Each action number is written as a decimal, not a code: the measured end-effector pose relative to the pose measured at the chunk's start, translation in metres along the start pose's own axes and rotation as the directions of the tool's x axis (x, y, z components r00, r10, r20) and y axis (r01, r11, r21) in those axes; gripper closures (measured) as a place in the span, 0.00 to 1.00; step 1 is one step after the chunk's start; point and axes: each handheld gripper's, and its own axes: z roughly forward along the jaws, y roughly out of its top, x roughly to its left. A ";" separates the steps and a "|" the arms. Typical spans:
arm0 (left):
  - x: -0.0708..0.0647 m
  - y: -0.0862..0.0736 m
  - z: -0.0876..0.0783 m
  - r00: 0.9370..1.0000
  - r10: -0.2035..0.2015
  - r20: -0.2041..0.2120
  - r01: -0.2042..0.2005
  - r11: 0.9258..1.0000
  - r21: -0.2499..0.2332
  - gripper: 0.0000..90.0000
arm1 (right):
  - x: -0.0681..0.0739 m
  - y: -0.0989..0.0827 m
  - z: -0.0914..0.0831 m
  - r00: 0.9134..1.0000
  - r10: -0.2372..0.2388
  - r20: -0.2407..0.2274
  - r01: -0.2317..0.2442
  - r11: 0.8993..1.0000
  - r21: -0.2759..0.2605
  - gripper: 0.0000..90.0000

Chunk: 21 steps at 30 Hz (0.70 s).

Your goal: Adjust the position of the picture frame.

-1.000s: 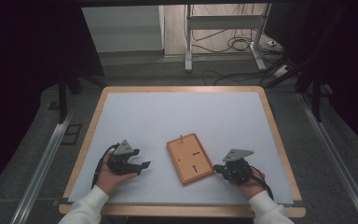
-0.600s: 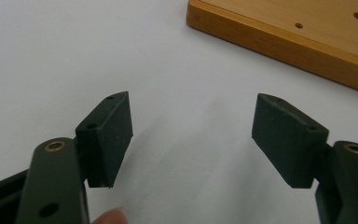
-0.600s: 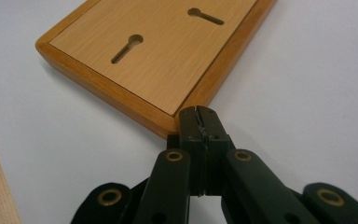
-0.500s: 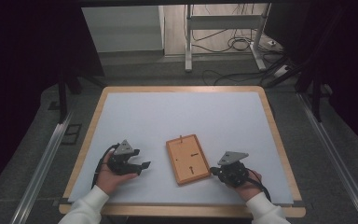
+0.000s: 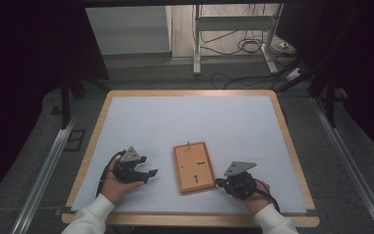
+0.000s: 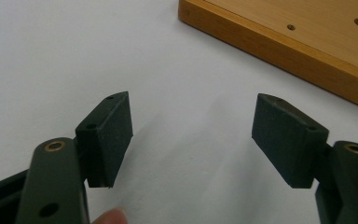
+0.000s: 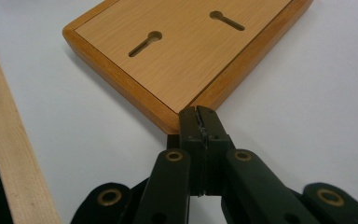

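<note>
Down at the near side of the white table (image 5: 190, 117), a flat wooden board (image 5: 194, 166) lies face down between the two hands, its long side running away from the person and slightly tilted. Its back shows two keyhole slots (image 7: 144, 43) cut into the paler inner panel, framed by a darker orange-brown rim. The right gripper (image 7: 200, 122) sits at the board's near right corner with its jaws pressed together, nothing between them, and their tips reach that rounded corner; whether they actually touch it cannot be told. In the high view the right gripper (image 5: 222, 182) lies low on the table just right of the board, held by the right hand (image 5: 253, 197). The left gripper (image 5: 151, 174) rests on the table left of the board, near it but apart, cradled in the left hand (image 5: 114, 185). Its jaws stand wide apart over bare white surface, with the board's edge (image 6: 279, 51) beyond them, and a fingertip (image 6: 109, 217) shows at the bottom.
</note>
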 end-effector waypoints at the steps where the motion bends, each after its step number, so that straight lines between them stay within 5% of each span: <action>1: 0.000 0.000 0.000 1.000 0.000 0.000 0.000 1.000 0.000 0.31 | 0.001 0.000 0.001 1.000 0.006 -0.008 -0.006 1.000 -0.002 1.00; 21: -0.001 0.000 0.002 1.000 0.006 0.000 -0.006 1.000 0.008 0.31 | 0.020 0.008 0.015 0.996 0.004 -0.086 -0.006 1.000 -0.022 1.00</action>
